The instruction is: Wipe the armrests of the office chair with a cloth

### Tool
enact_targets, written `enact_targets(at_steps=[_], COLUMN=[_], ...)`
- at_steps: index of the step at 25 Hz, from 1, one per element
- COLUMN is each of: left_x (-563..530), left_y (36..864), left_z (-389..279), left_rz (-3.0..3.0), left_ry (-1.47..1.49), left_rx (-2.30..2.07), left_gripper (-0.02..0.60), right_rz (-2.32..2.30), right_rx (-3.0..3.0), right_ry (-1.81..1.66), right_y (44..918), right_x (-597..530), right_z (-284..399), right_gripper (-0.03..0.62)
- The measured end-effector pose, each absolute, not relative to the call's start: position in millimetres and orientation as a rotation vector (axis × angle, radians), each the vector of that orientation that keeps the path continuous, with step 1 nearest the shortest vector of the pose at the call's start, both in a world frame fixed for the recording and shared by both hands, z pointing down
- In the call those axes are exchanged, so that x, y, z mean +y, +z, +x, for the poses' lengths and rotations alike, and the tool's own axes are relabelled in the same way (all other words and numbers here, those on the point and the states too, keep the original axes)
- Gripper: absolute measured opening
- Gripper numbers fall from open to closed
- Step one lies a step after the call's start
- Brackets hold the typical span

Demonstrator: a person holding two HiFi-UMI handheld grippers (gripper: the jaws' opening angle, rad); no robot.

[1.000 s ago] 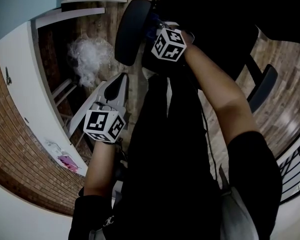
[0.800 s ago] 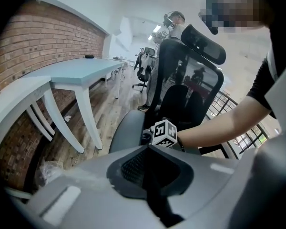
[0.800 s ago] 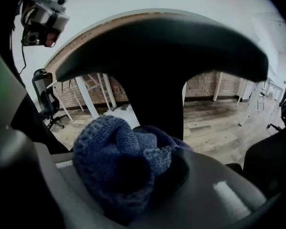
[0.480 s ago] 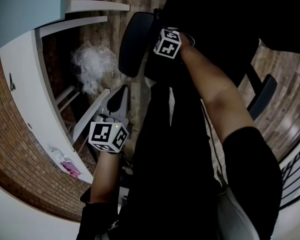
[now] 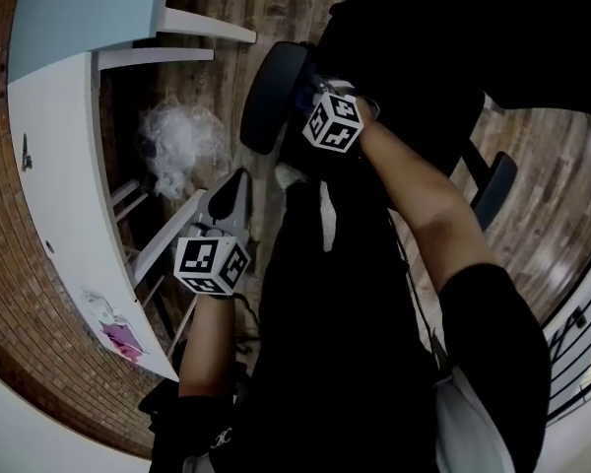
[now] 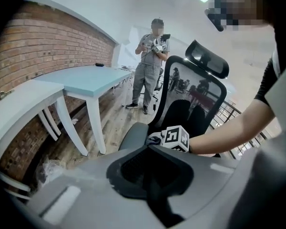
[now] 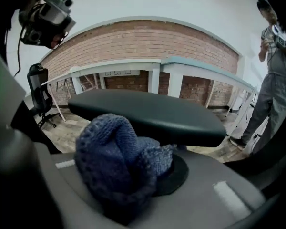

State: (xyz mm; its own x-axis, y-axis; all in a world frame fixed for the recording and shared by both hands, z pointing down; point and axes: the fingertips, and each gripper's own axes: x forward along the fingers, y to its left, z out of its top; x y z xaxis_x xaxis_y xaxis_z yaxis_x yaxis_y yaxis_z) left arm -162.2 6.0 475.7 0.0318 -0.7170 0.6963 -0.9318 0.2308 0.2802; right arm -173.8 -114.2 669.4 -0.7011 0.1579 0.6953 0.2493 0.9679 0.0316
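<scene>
Right gripper (image 5: 313, 95) slid lower in frame along dark padded armrest (image 5: 264, 101) | fingers pinch bunched blue knitted cloth (image 7: 119, 161), likely soft, light | left gripper (image 5: 233, 189) fingers together, empty

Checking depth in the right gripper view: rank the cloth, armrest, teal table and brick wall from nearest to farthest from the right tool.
1. cloth, clamped in its jaws.
2. armrest, just beyond the cloth.
3. teal table, behind, right of centre.
4. brick wall, at the back.

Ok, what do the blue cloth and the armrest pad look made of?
The blue cloth looks like knitted yarn, maybe wool or acrylic, going by its chunky loops. The armrest pad looks like smooth matte dark padding, probably foam-skinned plastic, going by its faint sheen and rounded edge.
</scene>
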Motion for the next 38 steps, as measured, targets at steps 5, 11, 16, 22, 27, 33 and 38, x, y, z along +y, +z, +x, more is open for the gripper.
enact_targets(at_steps=[5,11,16,22,27,33,38], left_x=[11.4,17.4,26.3,36.7,48.3,62.7,82.8], left_y=[461.9,459.3,454.9,456.4,454.3,454.6,461.0], left_z=[-160.6,-157.7,-151.1,-154.1,-163.1,-165.1,-164.1], left_rz=[1.509,1.471,1.441,1.408,1.377,1.328,1.286], left_ry=[0.301,0.245,0.209,0.182,0.156,0.103,0.070], left_rx=[-1.780,-1.816,-1.831,-1.848,-1.870,-1.909,-1.926], left_gripper=[0.006,0.006,0.006,0.006,0.006,0.006,0.006], right_rz=[-0.129,0.153,0.016,-0.216,-0.503,-0.693,-0.875], right_rx=[-2.325,-2.325,-2.319,-2.314,-2.285,-2.221,-2.178], right_ry=[-0.086,0.003,-0.026,-0.123,-0.220,-0.352,-0.439], right_y=[658.8,632.2,616.6,605.8,597.0,590.8,586.1], right_x=[-135.1,-207.8,-184.0,-107.4,-21.7,19.4,56.7], right_z=[-152.3,-141.9,-144.3,-149.1,-153.2,-158.0,-163.3], right_gripper=[0.044,0.044,0.044,0.044,0.044,0.044,0.046])
